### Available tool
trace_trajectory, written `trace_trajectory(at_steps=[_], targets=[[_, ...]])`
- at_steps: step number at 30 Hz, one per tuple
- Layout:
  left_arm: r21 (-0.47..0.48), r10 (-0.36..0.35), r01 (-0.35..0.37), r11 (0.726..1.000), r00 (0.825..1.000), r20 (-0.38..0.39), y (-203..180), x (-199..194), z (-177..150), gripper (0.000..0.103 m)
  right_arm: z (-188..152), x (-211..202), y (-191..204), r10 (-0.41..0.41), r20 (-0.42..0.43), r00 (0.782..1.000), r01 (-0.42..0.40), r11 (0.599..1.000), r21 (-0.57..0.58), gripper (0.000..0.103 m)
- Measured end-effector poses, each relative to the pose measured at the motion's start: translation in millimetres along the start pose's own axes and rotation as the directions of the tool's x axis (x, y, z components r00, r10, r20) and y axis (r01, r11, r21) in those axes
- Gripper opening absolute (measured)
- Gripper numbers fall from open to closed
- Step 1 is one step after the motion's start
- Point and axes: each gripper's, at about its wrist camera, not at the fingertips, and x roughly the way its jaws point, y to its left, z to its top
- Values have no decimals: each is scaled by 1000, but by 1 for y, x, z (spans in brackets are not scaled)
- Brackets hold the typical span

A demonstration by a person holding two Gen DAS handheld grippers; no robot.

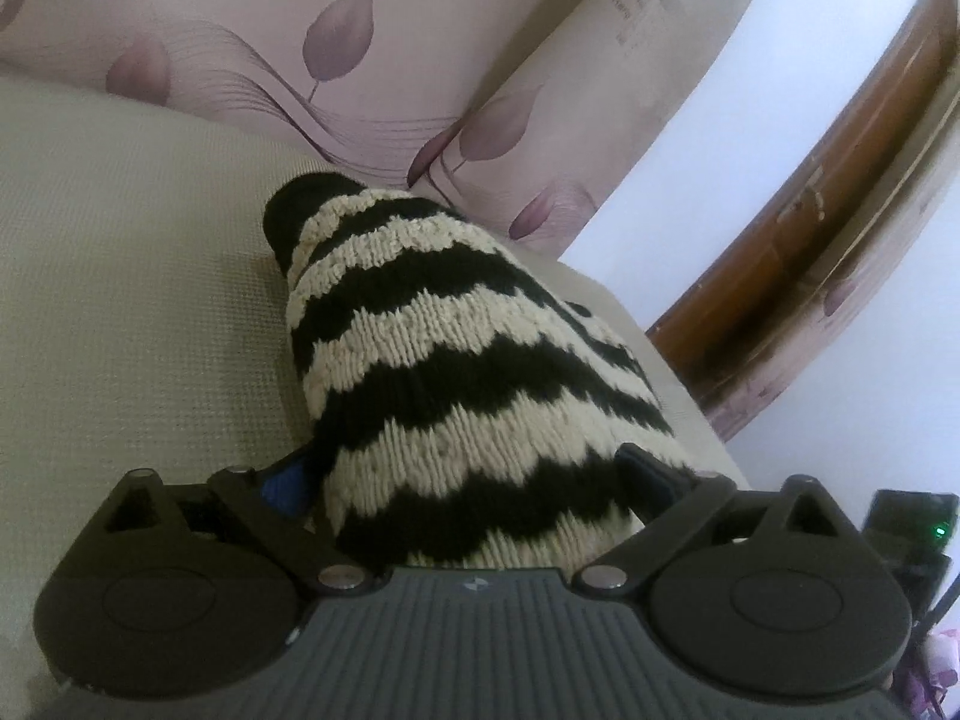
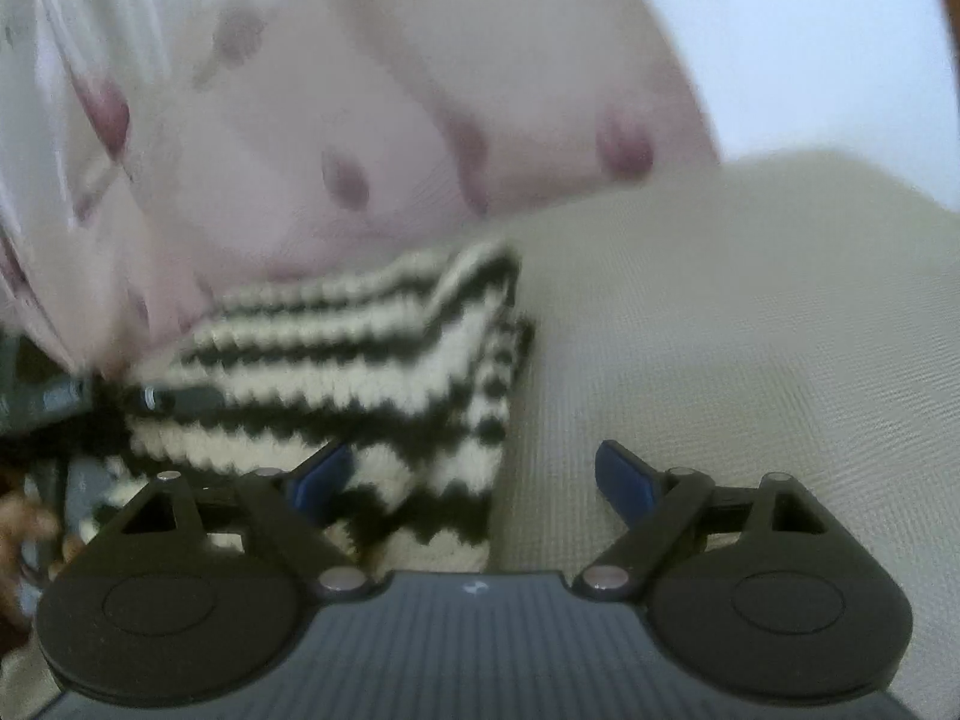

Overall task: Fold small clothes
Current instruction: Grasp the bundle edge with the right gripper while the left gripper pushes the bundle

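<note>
Beige cushion (image 1: 132,300); striped knit (image 1: 456,372) lengthwise away; left fingers (image 1: 288,474) clamp it, right fingers (image 2: 624,474) apart.

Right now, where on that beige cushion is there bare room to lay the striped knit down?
Bare cushion lies right of the striped knit, under the right gripper. More cushion lies left of the knit. It is crowded at the left gripper and the floral curtain.

Dark printed marks on a pale hanging strip (image 1: 636,6), too blurred to read, no other legible text
</note>
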Motion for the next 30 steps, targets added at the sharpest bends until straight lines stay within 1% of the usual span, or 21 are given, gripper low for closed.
trace_trajectory(at_steps=[1,2,3,4,6,8,10,11,12,13,16,18,19,21,23,25,26,27,28,29,30], targets=[[4,-4,4,1000,1000,4,-1,-6,-3,99,-2,-13,3,18,39,999,-18,1000,-6,88],[6,-7,7,1000,1000,12,-1,-12,-6,99,-4,-24,7,27,64,998,-26,999,-19,80],[7,-11,11,1000,1000,23,-2,-18,-11,99,-7,-34,12,32,71,997,-30,999,-35,66],[10,-13,13,1000,999,34,-4,-25,-16,99,-10,-39,17,42,59,997,-39,998,-44,61],[41,-14,12,999,998,66,-11,-36,-24,99,-14,-43,28,68,33,997,-66,995,-77,60],[121,11,-23,992,995,96,-25,-43,-35,98,-16,-40,42,62,5,998,-61,988,-143,59],[187,63,-79,979,994,87,-38,-40,-45,95,-15,-27,48,38,-56,998,-47,984,-170,36],[208,84,-100,973,993,85,-41,-40,-49,92,-15,-19,46,9,-97,995,-24,987,-158,29],[227,105,-124,966,990,91,-44,-40,-53,89,-17,-19,43,18,-106,994,-31,992,-120,22],[236,120,-139,962,988,93,-46,-41,-56,89,-16,-22,38,44,-104,994,-51,996,-71,17],[226,120,-144,964,986,116,-49,-48,-62,88,-28,-34,21,93,-96,991,-89,995,46,16],[259,130,-171,951,977,168,-60,-55,-64,87,-35,-35,10,118,-88,989,-109,988,110,16],[276,118,-169,946,974,192,-67,-59,-64,87,-33,-35,11,123,-87,989,-113,986,119,16],[311,85,-151,938,973,216,-76,-60,-61,87,-23,-32,18,134,-107,985,-124,988,92,18],[342,67,-132,930,978,196,-84,-53,-58,87,-11,-29,26,129,-134,983,-122,991,59,20],[350,67,-126,928,982,177,-90,-44,-60,87,6,-31,34,96,-104,990,-97,995,-5,22],[350,67,-125,928,983,172,-90,-42,-61,87,13,-32,35,98,-89,991,-100,995,-21,28],[348,66,-122,929,984,168,-88,-41,-63,87,22,-28,38,99,-86,991,-102,994,-31,38],[345,64,-118,931,984,163,-87,-42,-65,87,31,-18,39,100,-90,991,-103,994,-38,44],[340,63,-115,933,985,158,-85,-41,-68,88,37,-7,38,92,-96,991,-96,995,-40,57],[336,61,-110,935,987,152,-83,-41,-70,89,41,5,36,82,-101,991,-86,996,-36,60]])
